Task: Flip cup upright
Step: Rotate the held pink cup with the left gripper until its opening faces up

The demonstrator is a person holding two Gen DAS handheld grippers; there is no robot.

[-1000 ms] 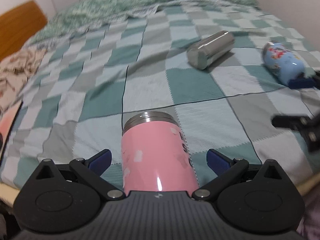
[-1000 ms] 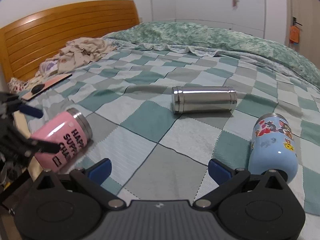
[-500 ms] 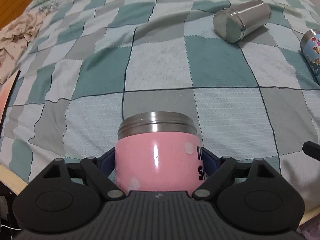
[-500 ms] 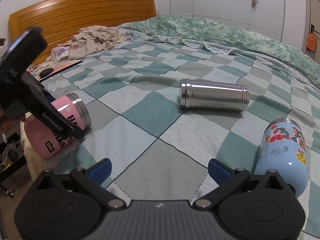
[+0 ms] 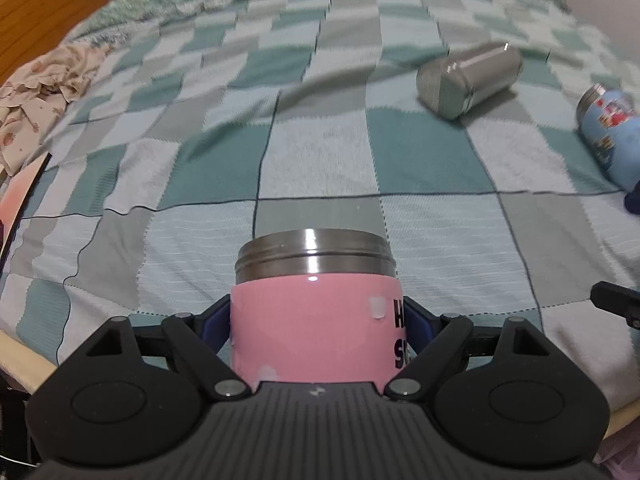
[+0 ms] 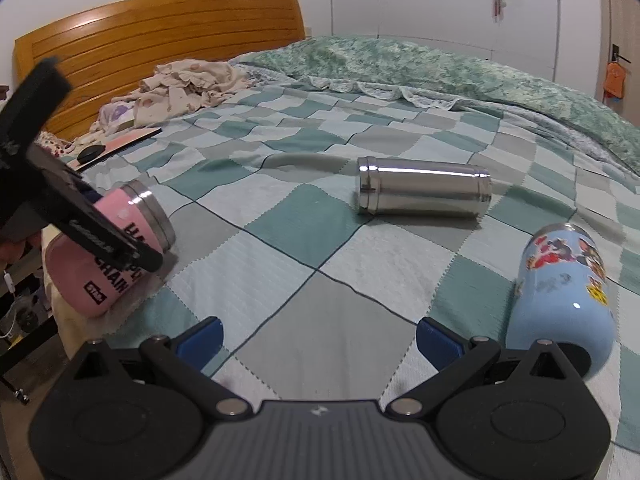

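1. My left tongs [image 5: 316,326] are clenched on the pink cup [image 5: 316,328]: a blue pad presses each side of its pink body, and its steel rim points away from me along the fingers.
2. From my right wrist view, the pink cup [image 6: 108,252] is tilted, its steel rim raised toward the steel canister, its base low at the near edge of the checked quilt [image 6: 320,240]. The black frame of my left tongs [image 6: 92,236] crosses over it; whether the base touches the quilt I cannot tell.
3. My right tongs [image 6: 318,338] are released, the blue pads wide apart with only quilt between them, hovering low over the near edge.
4. The steel canister [image 6: 424,192] lies on its side in the middle of the quilt, well apart from the pink cup.
5. The blue sticker bottle [image 6: 564,292] lies on its side nearer to me than the canister, just beside the right pad of my right tongs.
6. Beyond the canister, crumpled clothes [image 6: 184,88] lie by the wooden headboard [image 6: 160,36].
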